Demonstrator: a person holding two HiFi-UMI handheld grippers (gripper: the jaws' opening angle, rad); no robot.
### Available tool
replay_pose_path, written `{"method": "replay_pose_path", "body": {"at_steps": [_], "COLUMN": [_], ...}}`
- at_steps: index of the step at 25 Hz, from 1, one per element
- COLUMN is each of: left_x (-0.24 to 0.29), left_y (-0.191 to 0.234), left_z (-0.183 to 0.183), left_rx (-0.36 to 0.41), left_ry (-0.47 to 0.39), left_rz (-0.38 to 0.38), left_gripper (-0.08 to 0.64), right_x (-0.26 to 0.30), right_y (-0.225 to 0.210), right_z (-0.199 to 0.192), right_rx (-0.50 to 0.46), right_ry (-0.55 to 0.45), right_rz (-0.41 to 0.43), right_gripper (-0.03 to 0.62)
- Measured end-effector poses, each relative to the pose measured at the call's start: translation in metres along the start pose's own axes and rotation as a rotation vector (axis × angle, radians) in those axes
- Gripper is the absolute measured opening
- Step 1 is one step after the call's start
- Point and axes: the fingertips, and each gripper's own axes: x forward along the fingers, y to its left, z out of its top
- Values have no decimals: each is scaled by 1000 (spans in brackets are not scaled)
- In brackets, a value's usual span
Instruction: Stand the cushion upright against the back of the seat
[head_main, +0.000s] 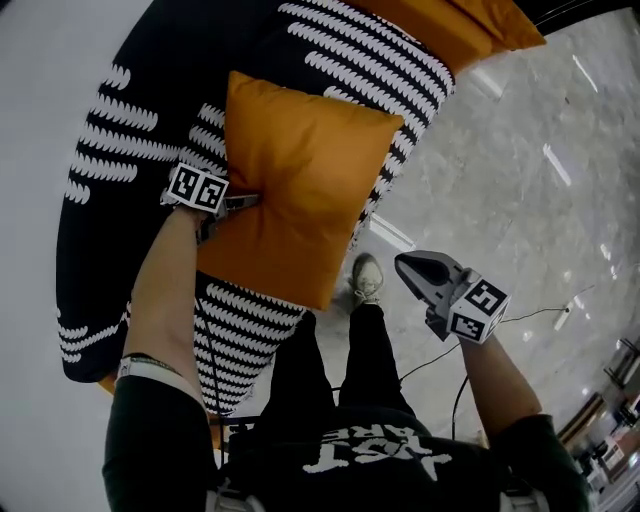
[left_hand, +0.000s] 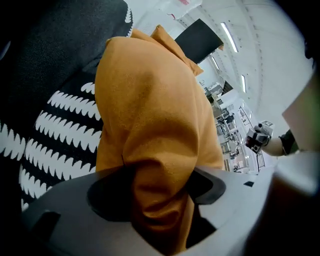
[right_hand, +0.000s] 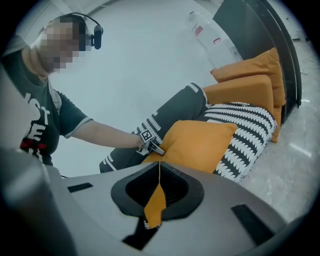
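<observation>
Left gripper (head_main: 247, 201) jaws pinch the left edge of the orange cushion (head_main: 305, 175) on the patterned seat (head_main: 110, 140); right gripper (head_main: 406, 264), jaws pressed together, hangs well apart at right.

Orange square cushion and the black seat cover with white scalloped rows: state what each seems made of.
Orange square cushion: probably matte woven cloth over soft filling; it bunches into folds in the left claw. Black seat cover with white scalloped rows: likely knitted or woven textile, matte, slightly grainy; weave unclear.
</observation>
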Motion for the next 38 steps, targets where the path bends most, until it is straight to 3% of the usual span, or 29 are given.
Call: {"method": "replay_pose_path", "body": {"at_steps": [4, 9, 15, 19, 24, 30, 38], "left_x": [-13, -42, -65, -95, -159, -233, -341], "left_y": [-24, -59, -122, -170, -232, -302, -355], "left_z": [8, 13, 12, 32, 108, 187, 294], "left_rx": [-14, -111, -138, -105, -17, 50, 147], "left_ry": [-30, -213, -367, -474, -654, -835, -1024], "left_rz": [-53, -127, -180, -197, -200, -148, -123], "left_gripper": [169, 58, 34, 32, 32, 32, 32], "right_x": [-2, -13, -42, -72, -110, -163, -206], "right_y": [8, 21, 30, 36, 35, 53, 65], "right_z": [6, 29, 55, 74, 134, 223, 328], "right_rx": [-17, -23, -74, -96, -166, -281, -362], "right_ry": [-13, -39, -61, -70, -114, -197, -289], "right_rz": [-11, -18, -55, -73, -65, -39, -55], "right_gripper": [26, 26, 26, 26, 26, 26, 26]}}
